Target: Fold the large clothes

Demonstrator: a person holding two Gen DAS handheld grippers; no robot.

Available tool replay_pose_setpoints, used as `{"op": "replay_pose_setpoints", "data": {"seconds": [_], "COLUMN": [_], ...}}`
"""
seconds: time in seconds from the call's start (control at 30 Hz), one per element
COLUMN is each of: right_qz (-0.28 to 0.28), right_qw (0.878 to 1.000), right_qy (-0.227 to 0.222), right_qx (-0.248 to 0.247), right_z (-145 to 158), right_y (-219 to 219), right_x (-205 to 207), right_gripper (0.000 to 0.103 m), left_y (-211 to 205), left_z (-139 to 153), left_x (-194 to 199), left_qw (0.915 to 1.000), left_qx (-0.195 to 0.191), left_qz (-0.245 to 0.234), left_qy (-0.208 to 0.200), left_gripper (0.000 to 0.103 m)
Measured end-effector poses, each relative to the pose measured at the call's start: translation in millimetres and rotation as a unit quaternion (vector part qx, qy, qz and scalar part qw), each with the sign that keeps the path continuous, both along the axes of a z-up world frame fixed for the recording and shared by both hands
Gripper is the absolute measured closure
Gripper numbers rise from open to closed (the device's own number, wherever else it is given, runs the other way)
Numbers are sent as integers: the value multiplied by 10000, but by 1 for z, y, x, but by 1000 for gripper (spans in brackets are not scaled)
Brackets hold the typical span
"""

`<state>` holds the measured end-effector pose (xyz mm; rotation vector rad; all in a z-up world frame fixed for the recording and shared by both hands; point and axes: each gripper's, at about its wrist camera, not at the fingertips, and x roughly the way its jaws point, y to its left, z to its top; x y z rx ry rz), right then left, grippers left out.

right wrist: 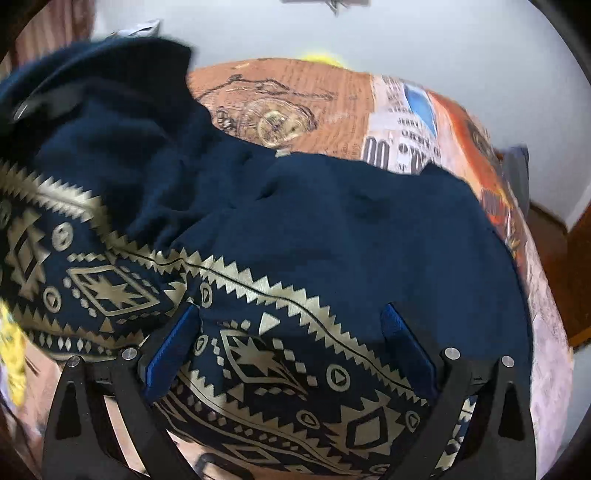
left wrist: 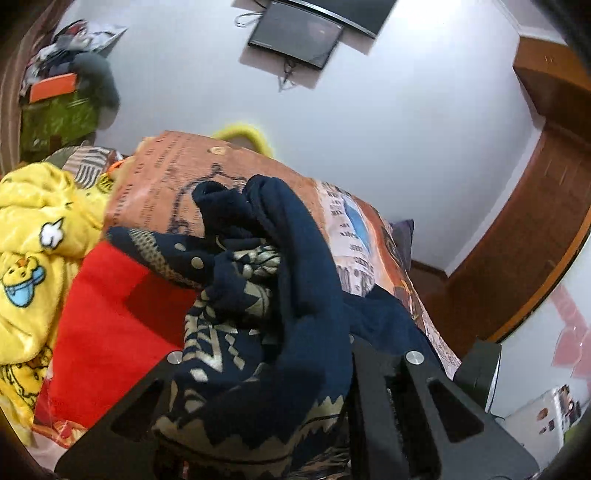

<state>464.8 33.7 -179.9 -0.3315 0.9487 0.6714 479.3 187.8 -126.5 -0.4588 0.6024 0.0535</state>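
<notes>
A large navy garment with a gold geometric band lies on a bed with a patterned orange cover. My right gripper is open just above it, blue fingers spread wide over the gold band. In the left wrist view my left gripper is shut on a bunched part of the same navy garment and holds it lifted above the bed; its fingertips are buried in the cloth. The lifted bunch shows at the upper left of the right wrist view.
A yellow cartoon blanket and a red cloth lie at the left of the bed. A white wall with a mounted screen is behind. A wooden door stands at right. Clutter sits on a green box.
</notes>
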Motion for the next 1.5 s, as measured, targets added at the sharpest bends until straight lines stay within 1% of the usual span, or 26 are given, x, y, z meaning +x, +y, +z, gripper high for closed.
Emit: {"op": "replay_pose_setpoints", "data": {"seconds": [0.07, 0.13, 0.23, 0.3, 0.37, 0.47, 0.53, 0.6, 0.67, 0.7, 0.73, 0.77, 0.83, 0.9, 0.93, 0.97, 1.0, 1.03, 1.07, 1.2, 1.27, 1.33, 1.43, 1.5], "right_qz": [43, -89, -583, -887, -1088, -1305, -1432, -1552, -1651, -1693, -1727, -1761, -1839, -1920, -1978, -2011, -2044, -2081, -2093, -2050, -1984, -1919, -1797, -1713], "right_qw": [10000, 9996, 9962, 9932, 9918, 9909, 9894, 9877, 9862, 9854, 9848, 9841, 9826, 9810, 9799, 9793, 9786, 9778, 9775, 9780, 9791, 9799, 9814, 9822], "right_qy": [-6, -59, -25, 61, 38, -127, -132, -111, -139, -168, -194, -224, -257, -258, -248, -240, -232, -226, -240, -358, -435, -519, -625, -680], "right_qx": [32, 261, 640, 751, 663, 309, 176, 131, 72, 36, 8, -16, -45, -51, -46, -35, -9, 33, 66, 121, 132, 144, 245, 353], "right_z": [9, 23, 36, 39, 38, 34, 32, 31, 32, 33, 34, 36, 38, 38, 39, 40, 42, 45, 48, 62, 68, 74, 86, 94], "right_y": [-10, -33, -80, -110, -134, -161, -181, -195, -210, -217, -224, -231, -240, -246, -250, -251, -253, -255, -258, -255, -253, -249, -242, -235], "right_x": [-2, -3, 1, 3, 3, 3, 3, 3, 3, 1, -1, -3, -5, -4, -3, -3, -5, -6, -12, -18, -23, -27, -32, -35], "right_gripper": [6, 6, 5, 5, 5, 5, 5, 5, 5, 5, 5, 5, 5, 5, 5, 5, 5, 5, 5, 5, 5, 5, 5, 5], "left_y": [-16, -33, -67, -91, -118, -161, -190, -216, -232, -236, -238, -240, -244, -246, -245, -245, -244, -246, -249, -252, -251, -245, -230, -215], "left_z": [8, 16, 28, 31, 32, 24, 11, -12, -37, -50, -58, -65, -70, -72, -72, -72, -72, -69, -66, -57, -50, -40, -21, -6], "left_x": [10, 20, 35, 46, 55, 68, 75, 79, 82, 82, 81, 77, 72, 70, 70, 70, 69, 69, 65, 45, 30, 16, -5, -16], "left_qw": [9999, 9996, 9983, 9967, 9947, 9898, 9839, 9738, 9630, 9584, 9557, 9526, 9440, 9356, 9331, 9305, 9254, 9227, 9213, 9220, 9207, 9209, 9248, 9308], "left_qx": [25, 57, 69, 88, 131, 347, 643, 1013, 1213, 1226, 1194, 1154, 1248, 1252, 1250, 1190, 932, 755, 680, 1035, 1113, 1108, 1126, 1233], "left_qz": [-126, -262, -587, -802, -1019, -1367, -1616, -1913, -2156, -2245, -2325, -2440, -2688, -2933, -3000, -3088, -3294, -3394, -3443, -3362, -3388, -3406, -3366, -3222], "left_qy": [13, 9, 3, 16, 68, 218, 418, 698, 1067, 1268, 1357, 1400, 1453, 1518, 1541, 1570, 1624, 1666, 1676, 1617, 1588, 1541, 1372, 1211], "left_gripper": [92, 92, 92, 92, 92, 92, 92, 92, 92, 92, 92, 92, 92, 84, 82, 69, 53, 47, 43, 43, 42, 41, 40, 35]}}
